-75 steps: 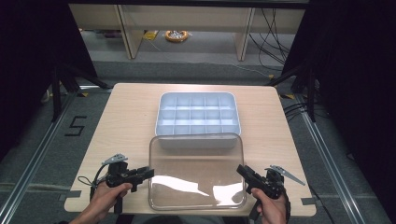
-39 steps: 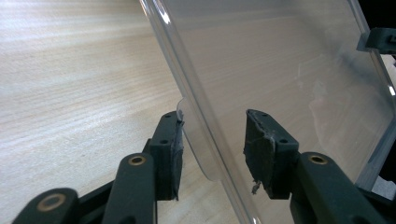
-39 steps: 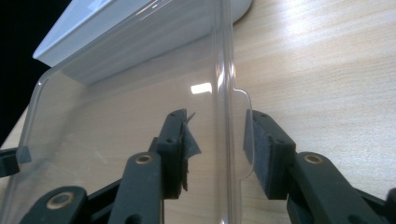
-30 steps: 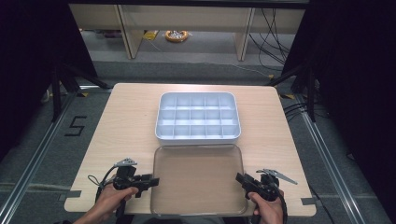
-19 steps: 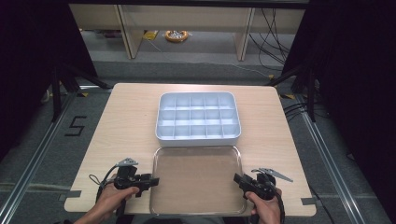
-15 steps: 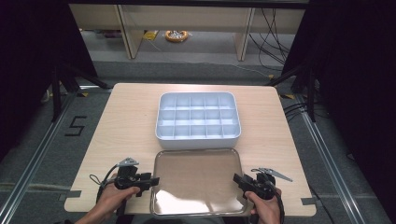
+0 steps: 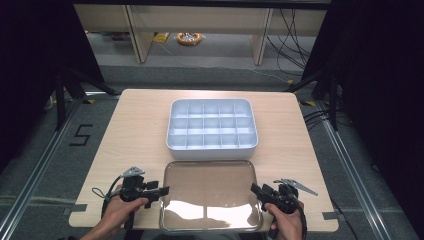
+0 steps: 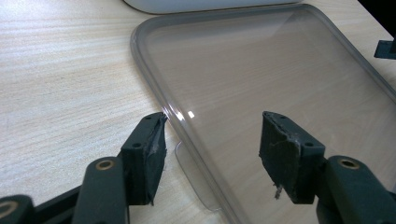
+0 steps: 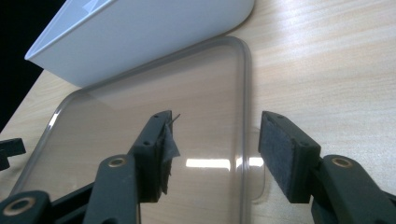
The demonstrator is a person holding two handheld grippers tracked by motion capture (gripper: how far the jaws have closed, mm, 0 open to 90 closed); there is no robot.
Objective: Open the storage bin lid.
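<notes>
A clear plastic lid point(image 7: 210, 192) lies flat on the wooden table, just in front of a white compartment tray point(image 7: 212, 151). My left gripper point(image 7: 162, 191) is open at the lid's left edge. In the left gripper view that gripper point(image 8: 212, 140) has its jaws on either side of the lid's rim point(image 8: 154, 93), near a small tab. My right gripper point(image 7: 255, 190) is open at the lid's right edge. Its own view shows the right gripper point(image 9: 215, 140) straddling the rim of the lid point(image 9: 154, 107) in the same way, with the tray's wall point(image 9: 140, 32) beyond.
The table's front edge point(image 7: 200, 231) runs just under the lid. Bare wood lies left and right of the tray. A yellow object point(image 7: 189, 38) sits on the floor beyond the table, with black cables at the far right.
The lid, held up and tilted with glare 2.5 s ago, has come down flat on the table. Both hands moved back toward the person with it.
</notes>
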